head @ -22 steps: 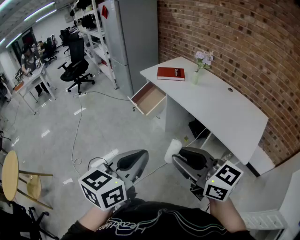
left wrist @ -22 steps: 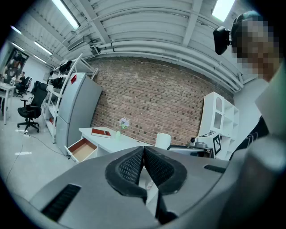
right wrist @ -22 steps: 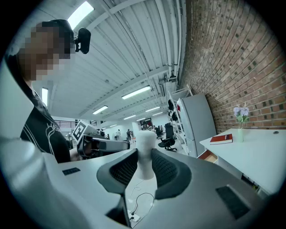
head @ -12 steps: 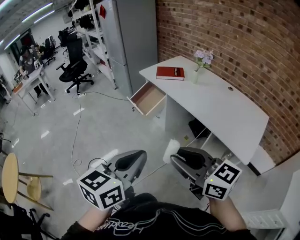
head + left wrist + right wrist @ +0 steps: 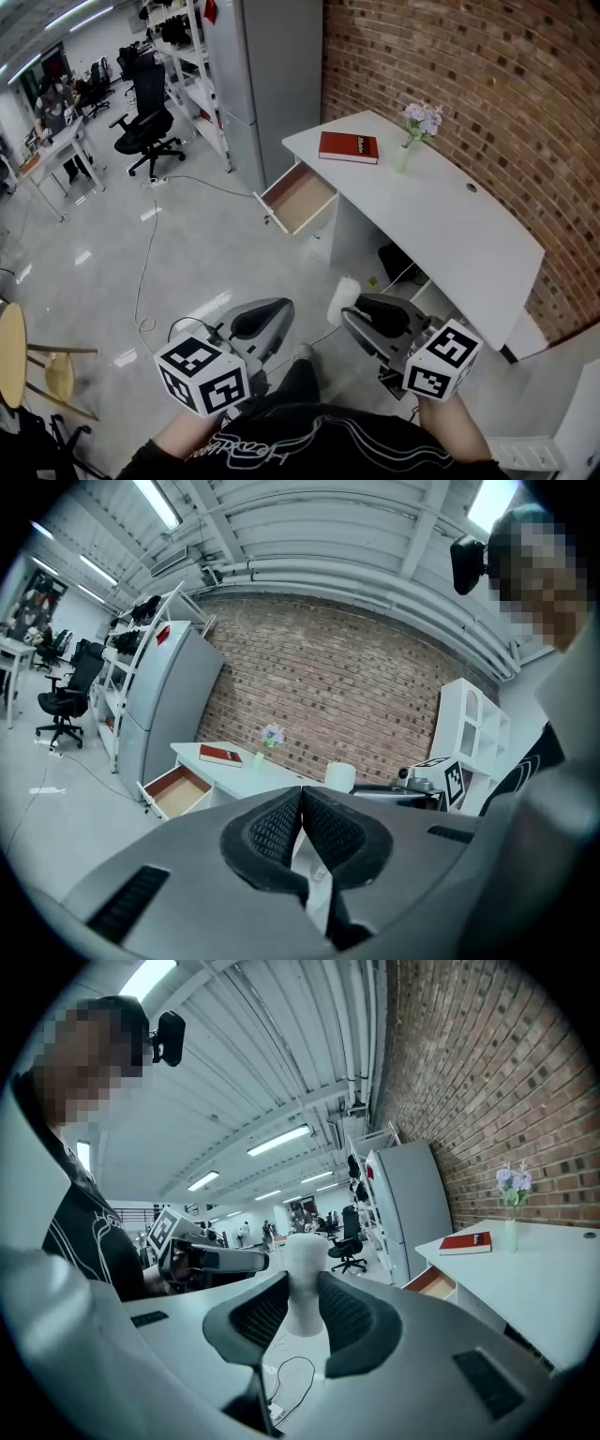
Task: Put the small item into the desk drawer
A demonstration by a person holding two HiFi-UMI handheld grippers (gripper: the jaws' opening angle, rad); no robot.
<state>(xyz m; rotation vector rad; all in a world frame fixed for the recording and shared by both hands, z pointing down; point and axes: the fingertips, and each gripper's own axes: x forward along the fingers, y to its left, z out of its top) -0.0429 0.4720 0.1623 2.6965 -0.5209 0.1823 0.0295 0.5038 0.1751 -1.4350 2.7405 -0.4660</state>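
1. Two tools, both held low in front of the person. Right tool (image 5: 302, 1314): jaws pinching the small item (image 5: 304, 1274), a white waisted cylinder that stands upright between the pads, its top clear above them. Left tool (image 5: 302, 808): jaws pressed together, nothing between them.
2. Step in hand, by judgement: the carry. The item is gripped but not yet delivered. The drawer (image 5: 300, 195) lies well apart from both tools, across open floor (image 5: 197, 244).
3. Next move, by judgement: close the gap on foot, bring the right tool over the drawer's open mouth, lower it inside the walls and only then spread the jaws. The drawer already stands pulled out and looks bare inside, so no opening pull is needed. The left tool is free to push it shut afterwards.
4. Worktop (image 5: 459, 230): white, set along the brick wall (image 5: 469, 66), with the drawer at its far end. It carries a red book (image 5: 348, 147) and, near it, a pale vase of flowers (image 5: 405, 155). The rest is bare.
5. Room: a grey tall cabinet (image 5: 267, 66) just beyond the worktop's end, with shelving behind it. A black office chair (image 5: 145, 127) stands farther off, and a thin cable (image 5: 145, 272) trails over the glossy floor. A round wooden stool (image 5: 17, 352) sits at the left edge.
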